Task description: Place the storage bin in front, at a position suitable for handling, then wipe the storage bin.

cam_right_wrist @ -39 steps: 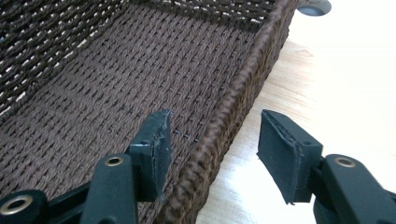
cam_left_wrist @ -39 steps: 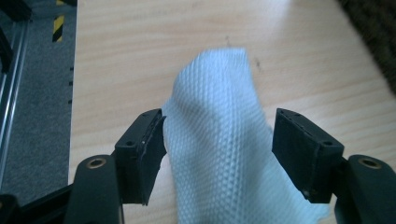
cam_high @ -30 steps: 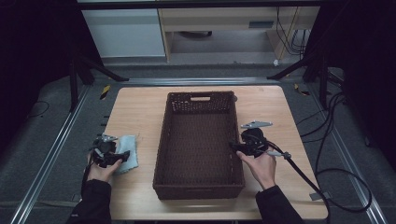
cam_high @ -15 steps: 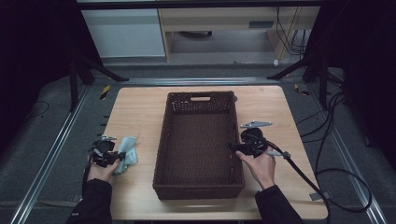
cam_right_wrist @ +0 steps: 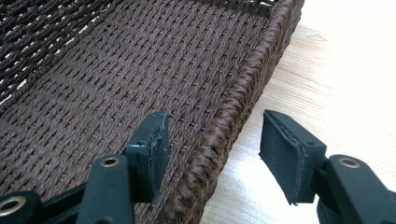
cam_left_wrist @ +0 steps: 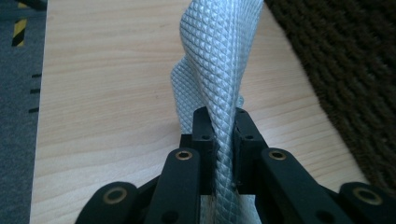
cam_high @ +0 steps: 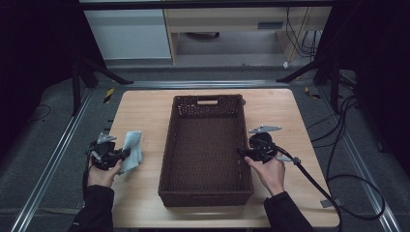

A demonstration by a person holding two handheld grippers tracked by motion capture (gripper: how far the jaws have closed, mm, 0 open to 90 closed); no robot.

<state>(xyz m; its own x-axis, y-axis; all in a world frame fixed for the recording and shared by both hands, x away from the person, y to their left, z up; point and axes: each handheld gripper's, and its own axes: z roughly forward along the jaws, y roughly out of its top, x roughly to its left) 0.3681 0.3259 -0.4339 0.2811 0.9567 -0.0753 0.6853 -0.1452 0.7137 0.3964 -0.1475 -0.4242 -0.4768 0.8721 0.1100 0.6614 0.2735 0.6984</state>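
A dark brown woven basket (cam_high: 206, 191) stands in the middle of the wooden table. Left of it a pale blue cloth (cam_high: 132, 151) is pinched at one edge by my left gripper (cam_high: 126, 153), whose jaws have just been closing on it. In the left gripper view the textured cloth (cam_left_wrist: 219, 70) rises from between the shut pads (cam_left_wrist: 204, 140) of the left gripper (cam_left_wrist: 224, 149). My right gripper (cam_high: 240, 152) sits at the basket's right wall. In the right gripper view my right gripper (cam_right_wrist: 212, 144) is open, one jaw inside and one outside the basket rim (cam_right_wrist: 233, 116).
A white cabinet (cam_high: 128, 34) and a shelf unit stand on the floor beyond the table. Black cables (cam_high: 338, 179) trail off the table's right side. Metal rails (cam_high: 48, 164) run along both sides. Bare wood lies between cloth and basket.
The left gripper closed on the cloth's edge and lifted it, so the cloth now stands bunched instead of lying flat. The right gripper stayed at the basket wall.
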